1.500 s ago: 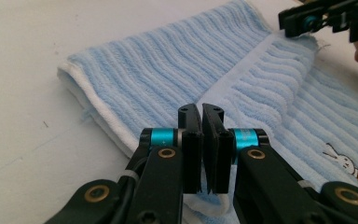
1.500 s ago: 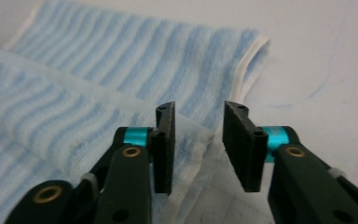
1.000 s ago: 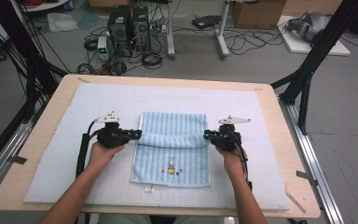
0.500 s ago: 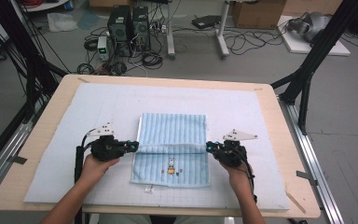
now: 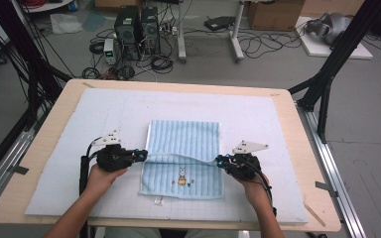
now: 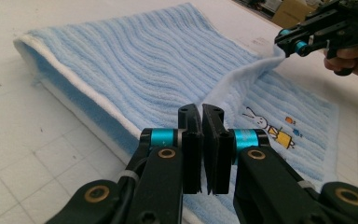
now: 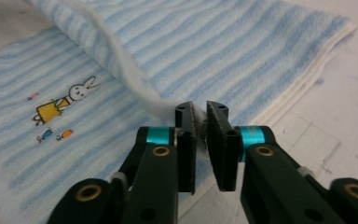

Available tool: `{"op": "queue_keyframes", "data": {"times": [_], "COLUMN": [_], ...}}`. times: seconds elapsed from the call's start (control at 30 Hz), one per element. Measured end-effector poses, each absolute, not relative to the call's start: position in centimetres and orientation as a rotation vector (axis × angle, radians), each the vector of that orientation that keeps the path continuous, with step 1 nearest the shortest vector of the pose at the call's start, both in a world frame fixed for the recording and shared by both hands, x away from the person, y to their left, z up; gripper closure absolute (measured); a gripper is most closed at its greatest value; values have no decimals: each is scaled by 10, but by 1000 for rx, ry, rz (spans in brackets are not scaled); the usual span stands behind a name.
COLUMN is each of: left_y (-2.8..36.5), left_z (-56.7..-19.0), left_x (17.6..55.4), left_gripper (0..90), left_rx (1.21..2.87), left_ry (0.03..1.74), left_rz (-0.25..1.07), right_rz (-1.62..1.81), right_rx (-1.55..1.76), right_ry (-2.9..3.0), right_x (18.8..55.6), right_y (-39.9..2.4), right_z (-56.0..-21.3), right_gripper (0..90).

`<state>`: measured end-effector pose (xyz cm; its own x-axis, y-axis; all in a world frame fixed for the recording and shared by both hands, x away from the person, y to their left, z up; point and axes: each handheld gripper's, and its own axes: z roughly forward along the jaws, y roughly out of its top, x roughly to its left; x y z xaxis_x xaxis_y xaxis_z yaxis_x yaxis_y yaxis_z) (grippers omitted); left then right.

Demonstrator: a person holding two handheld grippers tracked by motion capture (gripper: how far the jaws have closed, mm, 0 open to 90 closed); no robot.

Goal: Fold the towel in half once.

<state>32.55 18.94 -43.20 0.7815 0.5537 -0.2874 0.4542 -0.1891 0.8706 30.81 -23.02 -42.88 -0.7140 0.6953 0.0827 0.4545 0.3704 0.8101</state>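
Blue-striped terry, a small towel (image 5: 183, 158), lies at the middle of the white mat (image 5: 69, 129) on the wooden table (image 5: 307, 124), its far half doubled over toward the person. The left gripper (image 5: 140, 154) at nine o'clock of the cloth and the right gripper (image 5: 220, 161) at three o'clock each pinch a corner of the folded-over edge, jaws pressed together on the fabric, so the hem hangs taut between them. Held that way, the layer should come down square, I'd say, without hiding the rabbit print (image 5: 181, 174) yet. A second ago both grippers stood farther up the cloth; they have carried the edge nearer the person. The right jaws have just been closing on that corner.
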Motion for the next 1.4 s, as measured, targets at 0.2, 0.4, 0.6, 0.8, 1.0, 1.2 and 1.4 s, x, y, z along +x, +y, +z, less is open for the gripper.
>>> {"op": "queue_keyframes", "data": {"times": [0.2, 0.4, 0.6, 0.8, 1.0, 1.2, 1.4], "left_y": [190, 194, 195, 197, 197, 203, 208], "left_z": [-428, -425, -426, -430, -436, -435, -434], "left_x": [319, 305, 291, 281, 274, 276, 282], "left_gripper": [858, 858, 857, 856, 843, 722, 677], "left_rx": [1813, 1813, 1839, 1862, 1890, 1834, 1781], "left_ry": [755, 737, 705, 698, 692, 749, 817], "left_rz": [101, 95, 75, 52, 10, 17, 73], "right_rz": [1335, 1370, 1364, 1342, 1301, 1279, 1294], "right_rx": [1040, 1000, 960, 946, 922, 902, 949], "right_ry": [2330, 2334, 2364, 2405, 2442, 2478, 2509], "right_x": [301, 283, 264, 253, 247, 240, 240], "right_y": [-239, -243, -245, -244, -243, -245, -247], "right_z": [-422, -417, -416, -419, -422, -424, -424], "right_gripper": [847, 848, 848, 848, 847, 846, 633]}}
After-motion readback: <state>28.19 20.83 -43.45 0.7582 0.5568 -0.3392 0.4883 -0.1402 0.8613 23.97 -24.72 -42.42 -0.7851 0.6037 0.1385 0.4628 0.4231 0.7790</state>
